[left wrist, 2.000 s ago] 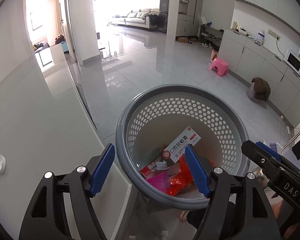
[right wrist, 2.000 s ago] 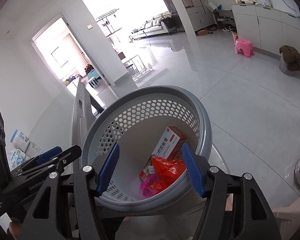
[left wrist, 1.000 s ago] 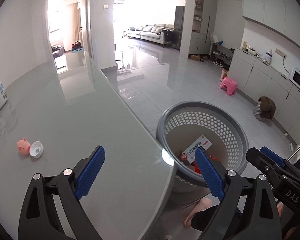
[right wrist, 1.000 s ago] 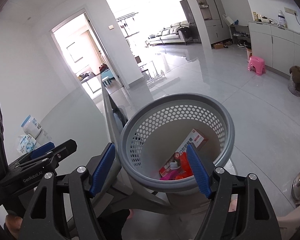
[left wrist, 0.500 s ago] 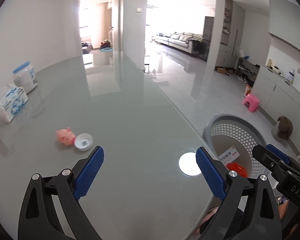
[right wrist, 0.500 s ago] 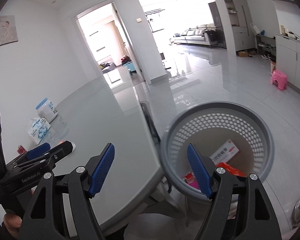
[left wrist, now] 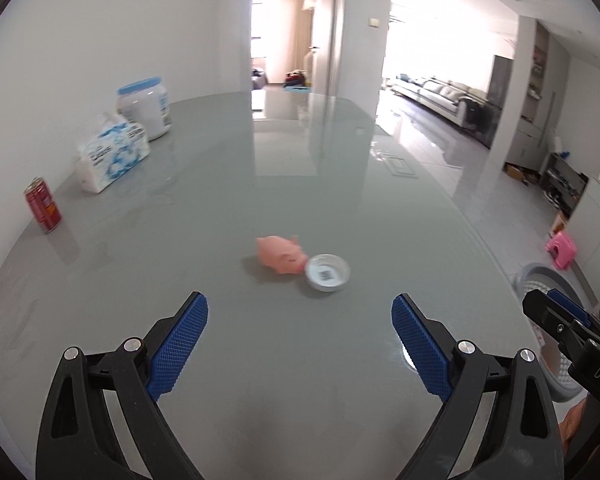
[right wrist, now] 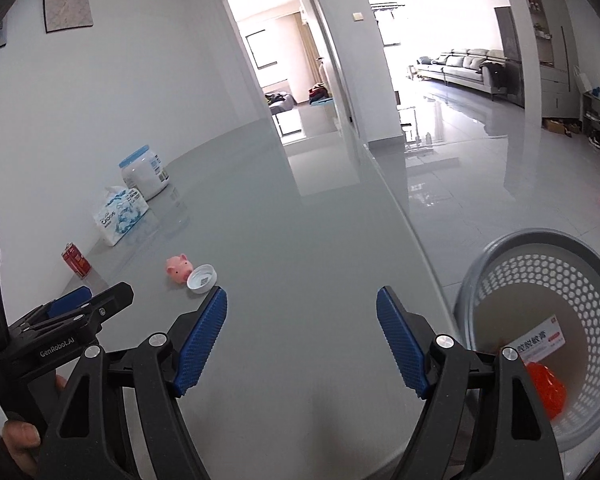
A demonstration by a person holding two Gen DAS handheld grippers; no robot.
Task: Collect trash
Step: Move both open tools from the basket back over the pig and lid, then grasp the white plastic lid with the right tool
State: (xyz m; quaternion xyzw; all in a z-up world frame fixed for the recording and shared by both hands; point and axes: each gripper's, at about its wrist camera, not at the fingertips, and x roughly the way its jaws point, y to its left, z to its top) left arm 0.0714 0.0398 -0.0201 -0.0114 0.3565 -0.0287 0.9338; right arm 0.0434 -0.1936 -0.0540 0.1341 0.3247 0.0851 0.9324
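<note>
A white lid (left wrist: 327,277) lies on the grey glass table (left wrist: 284,380), touching a pink toy pig (left wrist: 281,256). My left gripper (left wrist: 300,344) is open and empty, a short way in front of them. My right gripper (right wrist: 302,336) is open and empty over the table's right part; the lid (right wrist: 202,278) and pig (right wrist: 178,266) are to its left. The grey perforated basket (right wrist: 512,248) stands beside the table's right edge, holding a white and red box (right wrist: 540,340) and an orange bag (right wrist: 548,388). The basket's rim (left wrist: 534,270) shows at the right of the left wrist view.
A red can (left wrist: 43,205), a tissue pack (left wrist: 114,156) and a white jar with a blue lid (left wrist: 144,107) stand along the wall at the table's left. A pink stool (left wrist: 561,249) is on the floor beyond the basket.
Both grippers have swung left from above the basket to over the table. The lid, pig, can, tissue pack and jar have come into view.
</note>
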